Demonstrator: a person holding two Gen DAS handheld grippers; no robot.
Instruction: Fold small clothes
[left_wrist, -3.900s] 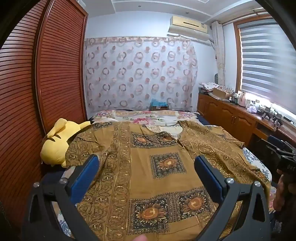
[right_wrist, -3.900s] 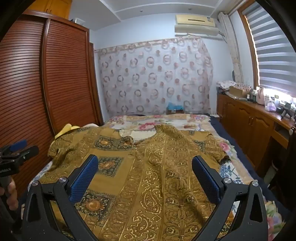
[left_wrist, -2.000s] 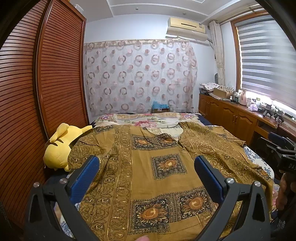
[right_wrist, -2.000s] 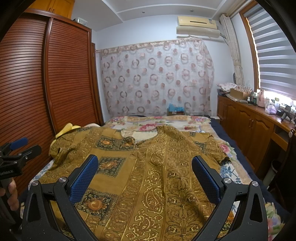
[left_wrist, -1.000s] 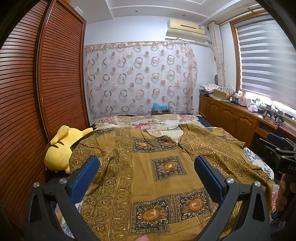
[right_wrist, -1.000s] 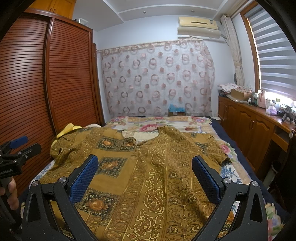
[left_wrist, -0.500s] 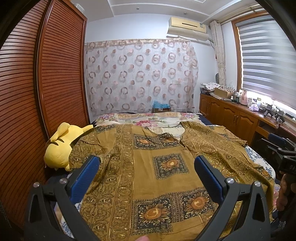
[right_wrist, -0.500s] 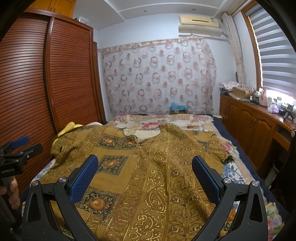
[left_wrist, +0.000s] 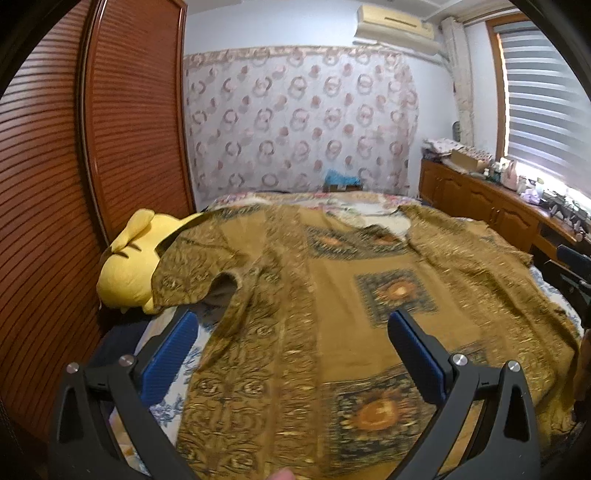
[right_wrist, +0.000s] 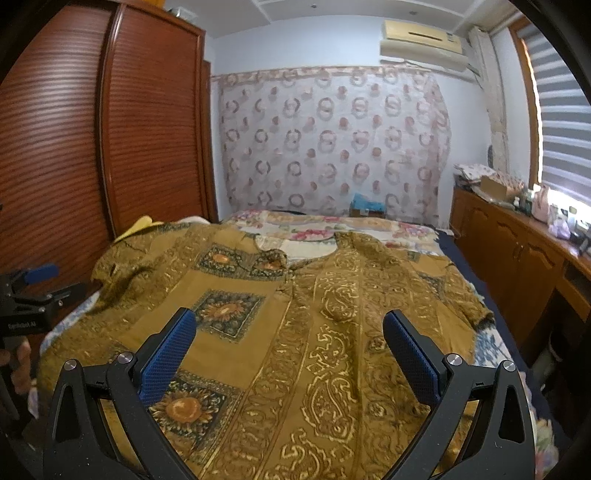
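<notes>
1. A mustard-gold patterned shirt (left_wrist: 332, 314) lies spread flat across the bed (right_wrist: 491, 343), collar toward the far curtain (right_wrist: 332, 147), hem toward the cameras.
2. The shirt carries dark square panels with orange flower motifs on one half and gold scrollwork on the other; its front is parted near the neck, showing the floral bedsheet beneath.
3. The left hand-held gripper (left_wrist: 295, 347) hovers above the shirt's near left part, jaws spread wide with nothing between the blue pads (left_wrist: 170, 354). Its left pad sits over the bed edge just beside the shirt's side seam.
4. The right hand-held gripper (right_wrist: 291, 350) hovers over the shirt's lower middle, jaws likewise spread wide and empty.
5. The shirt's left sleeve (left_wrist: 192, 266) drapes against a yellow plush toy (left_wrist: 129, 266) at the bed's left edge, beside the slatted wooden wardrobe (left_wrist: 55, 184).
6. The right sleeve (right_wrist: 469, 299) reaches the bed's right edge, near the wooden counter (right_wrist: 535, 251) under the window.
7. The left-wrist view is slightly blurred.
</notes>
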